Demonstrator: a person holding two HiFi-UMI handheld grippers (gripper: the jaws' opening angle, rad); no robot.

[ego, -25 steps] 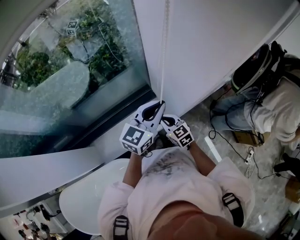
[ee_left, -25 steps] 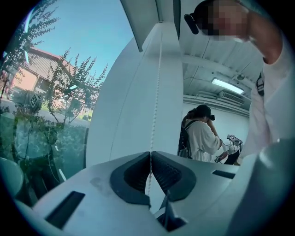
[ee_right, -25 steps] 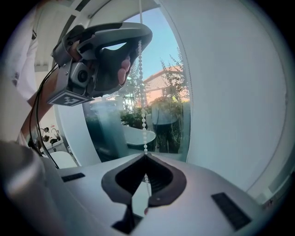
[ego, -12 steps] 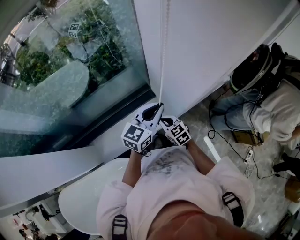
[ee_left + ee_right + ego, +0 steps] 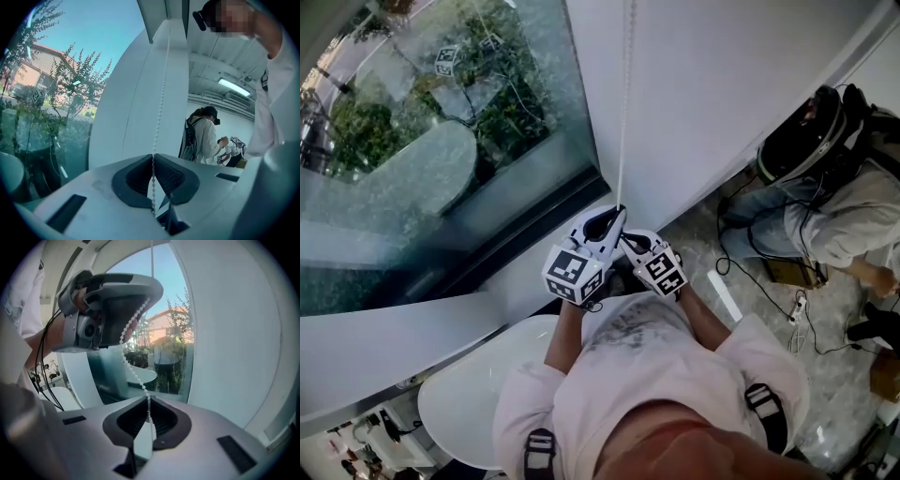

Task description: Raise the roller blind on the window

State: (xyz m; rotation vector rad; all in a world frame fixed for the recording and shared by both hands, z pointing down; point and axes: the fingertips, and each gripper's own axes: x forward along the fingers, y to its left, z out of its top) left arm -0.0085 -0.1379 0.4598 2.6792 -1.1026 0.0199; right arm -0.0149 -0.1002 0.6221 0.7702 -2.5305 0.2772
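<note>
So, landmark: the thin white beaded pull chain [image 5: 624, 112], running straight down in front of the white panel. Everything below is placed off that.
Left gripper: the white two-jaw left gripper [image 5: 617, 210] is clamped on the chain near its lower end. The jaws are pinched together and the beads run down between the dark ribbed pads [image 5: 171, 176]. It points roughly level.
Right gripper: the white two-jaw right gripper [image 5: 628, 242] sits just under the left one on the same chain, tipped downward. Its jaws are closed on the beads too. Between the two grippers the chain bends in a short loose curve.
Roller blind: the broad white fabric roller blind [image 5: 722, 84] hangs flat right behind the chain and spreads out to its right. Its bottom edge is low down, close to the floor.
Window glass: the big clear window pane [image 5: 441, 141] is left of the chain and uncovered, with green trees and a reddish building outside.
Table: a white round-edged tabletop [image 5: 459, 403] sits below and left of the chain's lower end.
Other person: someone in a pale top with a black backpack [image 5: 839, 187] is crouched well off to the chain's right, among black cables on the floor.
</note>
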